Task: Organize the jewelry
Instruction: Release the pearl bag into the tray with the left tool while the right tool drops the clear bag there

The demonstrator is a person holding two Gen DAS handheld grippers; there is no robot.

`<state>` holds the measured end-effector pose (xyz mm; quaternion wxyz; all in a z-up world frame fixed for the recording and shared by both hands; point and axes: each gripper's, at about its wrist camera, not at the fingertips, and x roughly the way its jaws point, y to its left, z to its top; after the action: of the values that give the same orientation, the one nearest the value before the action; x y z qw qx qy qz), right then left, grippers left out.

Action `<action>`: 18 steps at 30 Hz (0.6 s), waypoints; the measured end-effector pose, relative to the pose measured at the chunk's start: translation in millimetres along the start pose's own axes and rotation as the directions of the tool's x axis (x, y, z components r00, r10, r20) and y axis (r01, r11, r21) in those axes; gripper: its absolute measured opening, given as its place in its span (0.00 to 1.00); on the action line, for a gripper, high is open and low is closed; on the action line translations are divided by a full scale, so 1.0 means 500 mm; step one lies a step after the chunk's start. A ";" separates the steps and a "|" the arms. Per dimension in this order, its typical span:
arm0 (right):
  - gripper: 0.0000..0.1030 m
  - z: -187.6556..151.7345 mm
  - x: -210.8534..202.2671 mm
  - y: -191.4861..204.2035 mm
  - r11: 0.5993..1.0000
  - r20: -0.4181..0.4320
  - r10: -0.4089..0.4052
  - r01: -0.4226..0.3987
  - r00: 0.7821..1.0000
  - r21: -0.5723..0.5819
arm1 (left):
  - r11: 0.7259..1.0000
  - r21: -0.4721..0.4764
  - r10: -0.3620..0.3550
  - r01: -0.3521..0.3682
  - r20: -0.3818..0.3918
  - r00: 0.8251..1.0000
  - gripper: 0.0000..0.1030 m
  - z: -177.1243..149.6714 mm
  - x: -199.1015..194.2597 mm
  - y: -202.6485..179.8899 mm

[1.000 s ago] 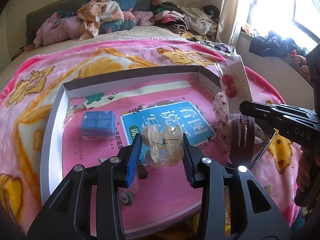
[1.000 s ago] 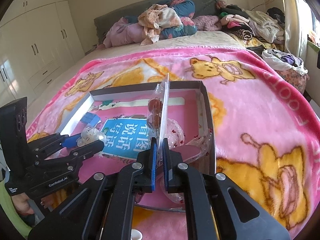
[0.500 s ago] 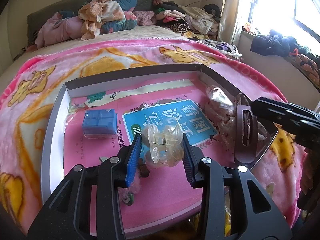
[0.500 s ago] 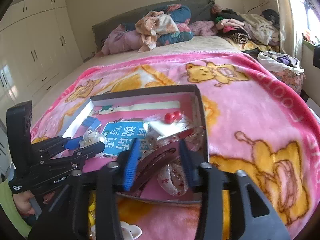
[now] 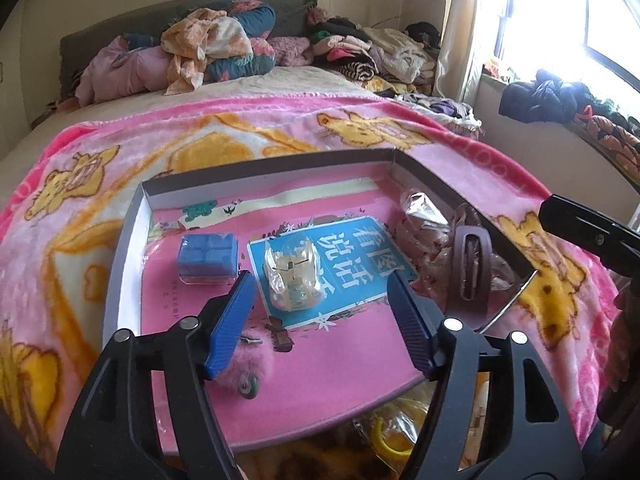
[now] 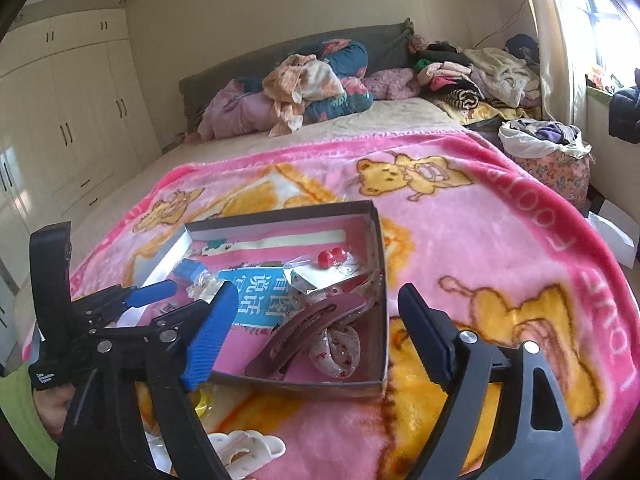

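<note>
Both grippers [image 5: 320, 316] [image 6: 316, 336] spread empty, jaws just opened; clip [image 5: 292, 276] freed in box [image 5: 128, 248], bagged earrings [image 6: 332, 258] could snag.

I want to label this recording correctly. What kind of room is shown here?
Most likely a home bedroom: a bed with a pink blanket, piled clothes at its head, and a built-in wardrobe.

Blanket [image 5: 248, 136]: pink, yellow cartoon bears. Box [image 5: 132, 232]: grey walls, pink floor. Booklet [image 5: 360, 264]: blue, white characters. Hair clip [image 6: 308, 328]: maroon. Earring beads [image 6: 332, 257]: red. Small case [image 5: 208, 254]: blue.
</note>
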<state>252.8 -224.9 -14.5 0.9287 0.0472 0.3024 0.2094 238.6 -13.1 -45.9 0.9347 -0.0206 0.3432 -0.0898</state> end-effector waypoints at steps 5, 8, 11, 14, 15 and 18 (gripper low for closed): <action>0.85 0.000 -0.027 -0.005 1.000 0.028 -0.004 0.004 1.000 0.012 | 1.000 0.008 0.005 -0.006 0.029 1.000 0.66 0.002 -0.028 -0.009; 0.87 0.000 -0.043 -0.003 1.000 0.044 -0.023 0.023 0.999 0.008 | 1.000 0.004 0.002 -0.002 0.056 0.998 0.68 0.004 -0.051 -0.012; 0.88 0.003 -0.064 0.000 1.000 0.064 -0.020 0.020 0.998 0.010 | 1.000 0.004 0.003 -0.003 0.087 0.996 0.85 0.003 -0.073 -0.012; 0.88 0.001 -0.085 0.005 1.000 0.080 -0.028 0.028 0.996 0.007 | 1.000 0.015 -0.001 -0.001 0.097 0.995 0.85 -0.002 -0.088 -0.015; 0.88 -0.001 -0.092 0.007 1.000 0.082 -0.030 0.030 0.996 0.006 | 1.000 0.015 -0.004 0.003 0.101 0.995 0.85 -0.004 -0.093 -0.015; 0.88 -0.009 -0.113 0.012 0.999 0.089 -0.035 0.035 0.995 0.004 | 1.000 0.006 -0.007 0.006 0.104 0.995 0.86 -0.013 -0.105 -0.015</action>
<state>206.9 -243.3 13.5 0.9447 0.0524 0.2618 0.1904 193.9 -10.7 -16.9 0.9511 -0.0235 0.2937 -0.0926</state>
